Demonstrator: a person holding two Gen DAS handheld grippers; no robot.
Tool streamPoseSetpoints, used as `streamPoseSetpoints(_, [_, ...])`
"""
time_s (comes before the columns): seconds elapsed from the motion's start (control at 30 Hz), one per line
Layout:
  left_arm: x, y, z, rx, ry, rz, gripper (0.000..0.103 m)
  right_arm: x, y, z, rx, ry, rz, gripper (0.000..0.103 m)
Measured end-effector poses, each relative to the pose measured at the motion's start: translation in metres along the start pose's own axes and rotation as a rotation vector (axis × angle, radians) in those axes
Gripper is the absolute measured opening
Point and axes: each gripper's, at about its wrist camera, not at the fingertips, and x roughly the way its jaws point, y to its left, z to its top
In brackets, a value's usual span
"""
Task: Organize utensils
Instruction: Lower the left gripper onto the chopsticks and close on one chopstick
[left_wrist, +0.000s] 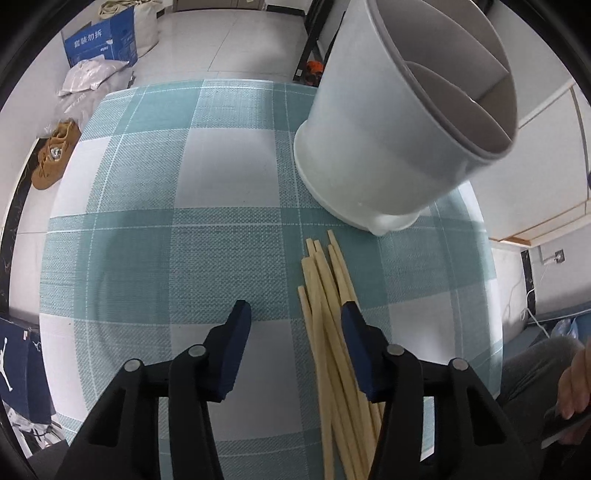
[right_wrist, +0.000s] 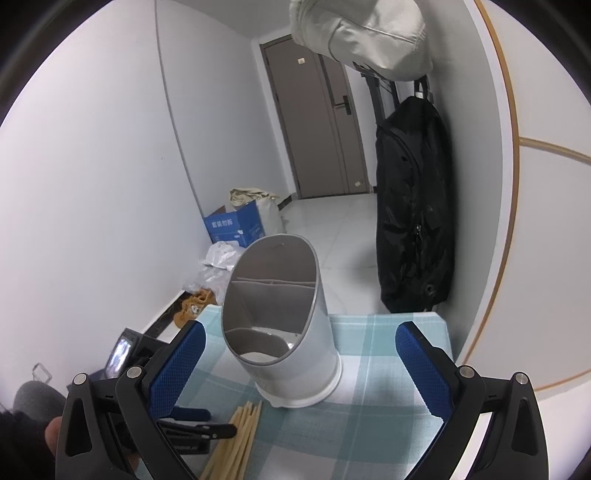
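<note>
Covering the whole work surface, a teal-and-white checked tablecloth (left_wrist: 155, 236) is seen, and every place below is given relative to the utensil holder. A white utensil holder (left_wrist: 373, 147) with a grey divided insert is stood upright on the cloth; three compartments are shown in the right wrist view (right_wrist: 280, 332), and nothing can be seen standing in them. Just beside the holder's base, on the near side, a loose bundle of bamboo chopsticks (left_wrist: 328, 314) is laid flat on the cloth, their tips pointed toward the holder without touching it. The left gripper (left_wrist: 295, 314) is held nearer than the holder, its jaws spread, with one blue-padded finger (left_wrist: 356, 347) placed over the chopsticks; nothing is pinched. The right gripper (right_wrist: 299, 332) is held spread wide, the holder framed between its fingers but apart from them.
</note>
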Motion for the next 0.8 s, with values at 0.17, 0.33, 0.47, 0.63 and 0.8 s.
streamPoseSetpoints(0.17, [0.002,-0.007,0.006,0.013,0.006,0.020,0.018,-0.001,-0.004,0.001,0.011,0.001,0.003,0.103])
streamPoseSetpoints(0.33, [0.002,-0.006,0.008,-0.020,0.007,-0.013,0.006,-0.002,-0.008,0.001,0.020,0.005,0.007,0.103])
streamPoseSetpoints(0.47, [-0.001,-0.004,0.009,-0.025,-0.008,-0.002,0.002,-0.002,-0.007,0.000,0.021,0.009,0.005,0.103])
streamPoseSetpoints(0.63, [-0.005,0.015,0.010,-0.066,-0.029,-0.033,0.001,-0.002,-0.003,0.000,0.009,0.013,0.005,0.103])
streamPoseSetpoints(0.8, [-0.015,0.012,0.010,-0.088,-0.066,-0.057,0.001,0.003,0.003,-0.004,0.000,0.033,0.014,0.103])
